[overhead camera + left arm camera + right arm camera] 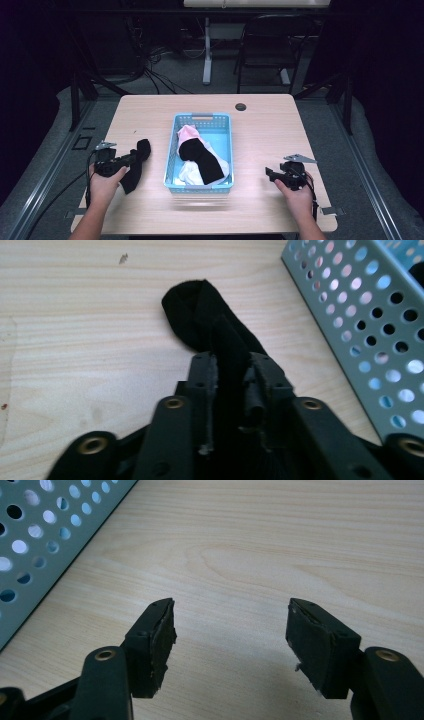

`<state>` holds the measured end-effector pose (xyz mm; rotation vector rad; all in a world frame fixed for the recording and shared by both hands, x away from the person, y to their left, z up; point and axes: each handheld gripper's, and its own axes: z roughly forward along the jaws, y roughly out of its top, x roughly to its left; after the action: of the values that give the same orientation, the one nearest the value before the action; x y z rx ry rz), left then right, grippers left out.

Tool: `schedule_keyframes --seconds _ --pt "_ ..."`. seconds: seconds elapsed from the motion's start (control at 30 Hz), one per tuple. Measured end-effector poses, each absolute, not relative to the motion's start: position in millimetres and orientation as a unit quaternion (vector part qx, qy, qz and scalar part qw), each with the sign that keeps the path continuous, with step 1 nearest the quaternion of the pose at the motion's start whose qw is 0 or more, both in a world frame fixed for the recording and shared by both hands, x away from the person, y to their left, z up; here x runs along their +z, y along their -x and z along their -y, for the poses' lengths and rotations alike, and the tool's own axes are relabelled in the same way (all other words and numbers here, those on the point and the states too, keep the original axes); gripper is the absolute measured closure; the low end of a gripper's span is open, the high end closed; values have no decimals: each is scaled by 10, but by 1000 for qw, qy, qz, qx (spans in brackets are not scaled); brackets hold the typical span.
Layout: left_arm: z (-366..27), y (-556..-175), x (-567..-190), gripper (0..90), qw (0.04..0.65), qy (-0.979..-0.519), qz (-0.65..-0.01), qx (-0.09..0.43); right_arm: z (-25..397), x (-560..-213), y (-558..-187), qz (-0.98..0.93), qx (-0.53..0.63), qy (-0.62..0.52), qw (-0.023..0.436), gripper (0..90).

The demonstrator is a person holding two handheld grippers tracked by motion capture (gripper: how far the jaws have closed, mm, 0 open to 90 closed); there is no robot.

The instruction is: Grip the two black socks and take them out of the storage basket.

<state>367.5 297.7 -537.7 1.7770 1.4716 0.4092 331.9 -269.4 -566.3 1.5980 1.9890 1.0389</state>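
Light wooden surface (260, 135) with a dark round grommet hole (241, 107) near its far edge, black folding chair (270, 45) standing on grey carpet beyond, white desk leg (207, 50) beside tangled black cables (155, 70) lying behind.

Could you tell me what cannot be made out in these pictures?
- Black sock: its near end is hidden between the left tool's jaws in the left gripper view.
- Basket contents: the lower clothes lie under another black sock in the high view.
- Basket inside: cut off in the right gripper view.
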Motion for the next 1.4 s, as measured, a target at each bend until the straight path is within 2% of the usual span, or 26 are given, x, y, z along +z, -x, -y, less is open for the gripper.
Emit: schedule_keyframes --seconds 0.1,0.17,0.23,0.7,0.97,1.4 --pt "-2980 -3665 -5323 647 391 -695 -579 170 2691 -5663 -3319 -710 369 -568 192 357" --pt "-2974 -3663 -5246 572 397 -689 -580 175 2688 -5662 -3317 -712 366 -568 192 357" --pt "-2958 -3664 -5178 558 402 -689 -577 173 2687 -5664 -3318 -712 366 -568 192 358" --pt "-2493 -3774 -4838 538 429 -712 -532 165 2686 -5671 -3323 -712 368 -567 190 357" --pt "-2218 -3861 -4765 530 441 -717 -517 153 2691 -5669 -3325 -712 369 -567 189 357" --pt "-1637 -4058 -4745 521 431 -751 -480 140 2700 -5661 -3326 -710 373 -566 192 357"
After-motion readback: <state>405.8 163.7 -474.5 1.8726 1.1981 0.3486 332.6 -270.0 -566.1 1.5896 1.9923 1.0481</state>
